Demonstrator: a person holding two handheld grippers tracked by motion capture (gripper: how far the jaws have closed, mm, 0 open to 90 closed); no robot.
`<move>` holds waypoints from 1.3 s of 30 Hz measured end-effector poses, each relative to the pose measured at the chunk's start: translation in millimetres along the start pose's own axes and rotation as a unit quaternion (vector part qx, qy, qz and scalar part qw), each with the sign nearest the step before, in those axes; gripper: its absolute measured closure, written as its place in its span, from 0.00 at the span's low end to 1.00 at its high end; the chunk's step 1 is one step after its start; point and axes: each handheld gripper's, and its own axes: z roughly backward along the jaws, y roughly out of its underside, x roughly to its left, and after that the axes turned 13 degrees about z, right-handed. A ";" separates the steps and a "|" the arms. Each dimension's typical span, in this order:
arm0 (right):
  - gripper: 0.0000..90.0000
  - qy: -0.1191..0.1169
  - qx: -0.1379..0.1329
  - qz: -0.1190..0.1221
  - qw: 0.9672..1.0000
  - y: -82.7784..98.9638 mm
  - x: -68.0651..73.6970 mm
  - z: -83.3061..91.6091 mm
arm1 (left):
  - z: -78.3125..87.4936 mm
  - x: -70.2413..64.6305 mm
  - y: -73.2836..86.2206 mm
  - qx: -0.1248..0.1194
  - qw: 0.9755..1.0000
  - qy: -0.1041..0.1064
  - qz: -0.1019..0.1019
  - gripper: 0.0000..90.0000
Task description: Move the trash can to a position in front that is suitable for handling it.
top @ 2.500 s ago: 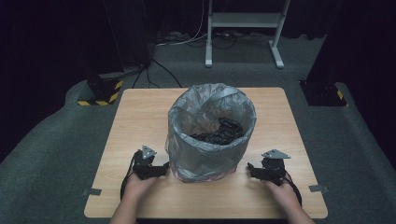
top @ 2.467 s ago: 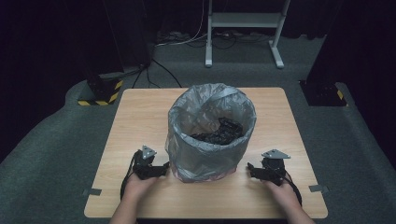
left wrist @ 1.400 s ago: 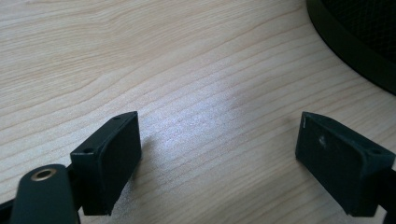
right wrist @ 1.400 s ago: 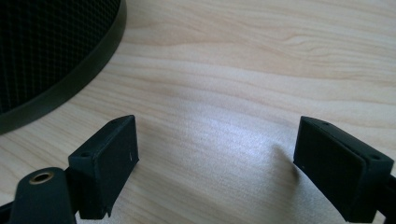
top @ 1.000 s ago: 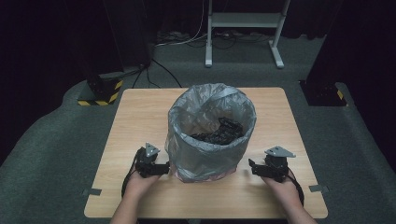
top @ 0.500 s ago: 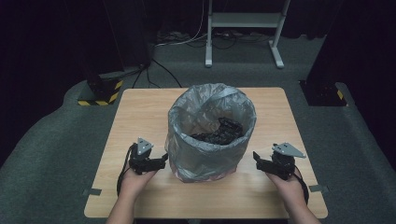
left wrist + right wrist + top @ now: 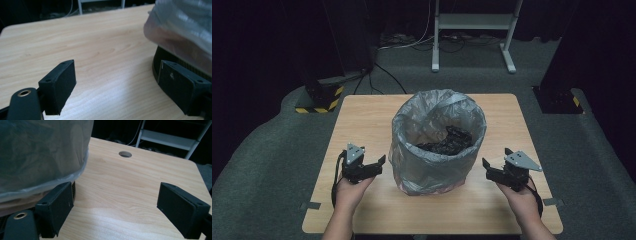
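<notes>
So the bin (image 7: pixel 438 145), lined with a grey plastic bag (image 7: pixel 412 165), sits about mid-table on the wooden table (image 7: pixel 362 115), slightly toward the person's edge, with some dark stuff (image 7: pixel 447 142) inside. Left gripper (image 7: pixel 379 162) is just beside the bin's left side, jaws wide apart with nothing between them. Right gripper (image 7: pixel 489 167) is near the right side, jaws also spread and empty. Neither one is touching the bag. Further out there's a white stand (image 7: pixel 472 30) on the floor behind.
</notes>
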 end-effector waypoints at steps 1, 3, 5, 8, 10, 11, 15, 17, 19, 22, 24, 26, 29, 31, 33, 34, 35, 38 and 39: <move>0.15 0.000 -0.008 -0.001 1.000 -2.9 0.0 1.4 | 2.1 0.3 -1.9 -0.007 1.000 0.002 0.004 0.16; 0.15 0.000 -0.010 0.000 1.000 -4.0 -0.3 1.8 | 5.3 0.1 -5.0 -0.019 1.000 0.005 0.009 0.16; 0.15 -0.001 -0.017 -0.004 1.000 -6.8 -0.4 2.9 | 9.0 -1.2 -8.9 -0.030 0.999 0.013 0.017 0.16; 0.15 0.001 -0.026 -0.006 1.000 -11.8 -0.4 5.6 | 14.1 -5.7 -14.8 -0.046 0.998 0.025 0.018 0.16; 0.15 0.000 -0.033 -0.008 0.999 -15.5 -0.1 7.9 | 17.1 -9.8 -19.2 -0.052 0.998 0.028 0.012 0.16; 0.15 0.000 -0.036 -0.008 0.999 -17.4 -0.3 8.9 | 18.4 -11.9 -21.1 -0.057 0.998 0.032 0.011 0.16; 0.15 0.004 -0.049 -0.006 0.999 -24.7 0.0 12.6 | 20.5 -20.5 -27.8 -0.067 0.997 0.041 0.000 0.16; 0.15 0.007 -0.054 -0.006 0.998 -27.6 0.1 14.1 | 20.8 -24.8 -30.7 -0.069 0.997 0.044 -0.005 0.16; 0.15 0.010 -0.058 -0.003 0.998 -30.0 0.1 15.1 | 21.1 -27.9 -33.7 -0.072 0.996 0.047 -0.007 0.16; 0.15 0.011 -0.055 -0.013 0.998 -34.6 -4.2 13.9 | 20.1 -30.9 -37.7 -0.077 0.996 0.053 -0.004 0.16; 0.15 0.016 -0.051 -0.012 0.999 -38.9 -7.8 13.2 | 18.0 -33.3 -39.8 -0.078 0.995 0.055 -0.004 0.16; 0.15 0.024 -0.053 -0.017 0.998 -44.9 -11.8 12.9 | 14.9 -35.2 -40.9 -0.077 0.995 0.055 -0.004 0.16; 0.15 0.033 -0.067 -0.036 0.997 -54.6 -16.7 12.0 | 9.9 -37.0 -40.6 -0.076 0.996 0.055 -0.004 0.16; 0.15 0.033 -0.068 -0.042 0.996 -59.8 -18.3 9.7 | 5.4 -36.4 -40.1 -0.074 0.996 0.054 0.001 0.16; 0.15 0.036 -0.070 -0.040 0.996 -61.2 -18.4 8.6 | 4.2 -36.1 -39.8 -0.074 0.996 0.053 0.003 0.16; 0.15 0.049 -0.072 -0.032 0.996 -61.7 -18.6 7.0 | 2.3 -36.5 -39.3 -0.072 0.996 0.051 0.000 0.16; 0.15 0.051 -0.070 -0.032 0.996 -60.9 -19.1 6.1 | 2.3 -36.5 -39.3 -0.072 0.996 0.051 0.000 0.16; 0.15 0.047 -0.061 -0.035 0.996 -57.0 -19.6 1.9 | 1.1 -37.8 -38.8 -0.071 0.996 0.050 0.000 0.16; 0.15 0.042 -0.053 -0.032 0.997 -56.6 -19.2 0.3 | 0.8 -38.5 -38.7 -0.070 0.996 0.049 -0.001 0.16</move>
